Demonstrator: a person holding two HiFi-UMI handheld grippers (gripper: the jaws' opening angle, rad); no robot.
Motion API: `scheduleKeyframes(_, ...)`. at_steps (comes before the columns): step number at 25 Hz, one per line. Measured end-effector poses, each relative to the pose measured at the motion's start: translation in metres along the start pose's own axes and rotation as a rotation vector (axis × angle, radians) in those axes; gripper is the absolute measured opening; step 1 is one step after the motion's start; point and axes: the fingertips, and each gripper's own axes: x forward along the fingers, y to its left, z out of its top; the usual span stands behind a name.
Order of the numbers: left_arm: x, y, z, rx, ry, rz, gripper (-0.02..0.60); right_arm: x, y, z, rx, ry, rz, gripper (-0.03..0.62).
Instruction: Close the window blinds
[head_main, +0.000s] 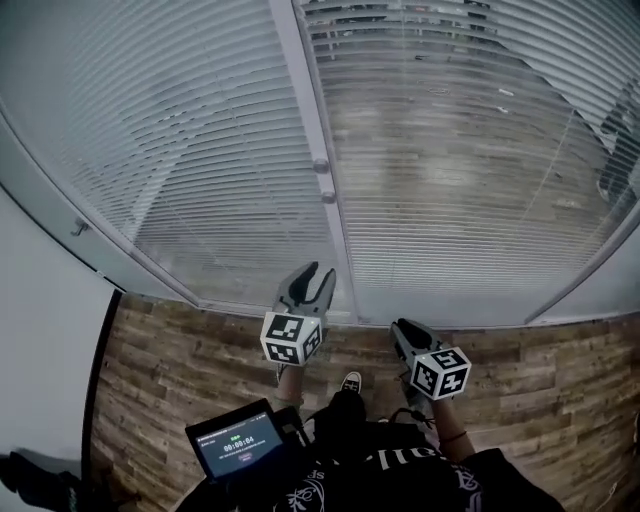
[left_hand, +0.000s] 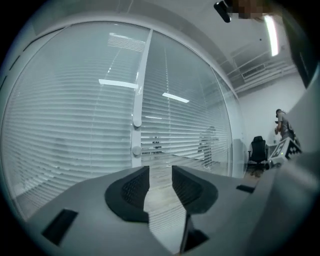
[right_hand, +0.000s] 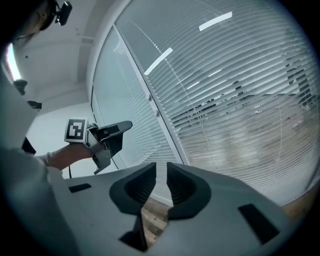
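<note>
Closest to us, the little screen (head_main: 238, 443) is hanging at our chest, and both grippers are hovering low over the wood floor (head_main: 170, 350), well short of the glass. The left gripper (left_hand: 161, 170) is sitting with its fingers (left_hand: 131, 189) spread wide and nothing between them, pointing pretty much at the post (head_main: 305, 120) between the two panes. We're guessing the two round knobs (left_hand: 136, 121) on that post are what tilt the slats, so it's lining up for one. The right gripper (right_hand: 161, 166) is hanging beside it, fingers (right_hand: 186, 187) only a crack apart, also empty. Further out, the left blinds (head_main: 190, 160) are looking nearly shut. The right blinds (head_main: 470, 130) are letting the room beyond show through, so we're figuring those need the work.
</note>
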Motion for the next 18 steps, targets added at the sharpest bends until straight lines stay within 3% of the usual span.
scheduleKeyframes(2,0.025,0.017,0.013,0.094,-0.003,0.013,0.126,0.014,-0.008,0.014,0.005,-0.02,-0.019,0.078)
scheduleKeyframes(7,0.086,0.041,0.03,0.419,0.045,0.035,0.127,0.042,-0.021,0.038,0.015,-0.043,-0.062,0.078)
scheduleKeyframes(12,0.13,0.057,0.035,0.631,0.059,0.078,0.138,0.06,-0.037,0.04,0.024,-0.034,-0.106,0.078)
scheduleKeyframes(15,0.146,0.062,0.027,0.713,0.092,0.085,0.144,0.069,-0.042,0.04,0.034,-0.027,-0.121,0.078)
scheduleKeyframes(18,0.156,0.067,0.022,0.706,0.123,0.074,0.145,0.074,-0.043,0.047,0.029,-0.028,-0.129,0.078)
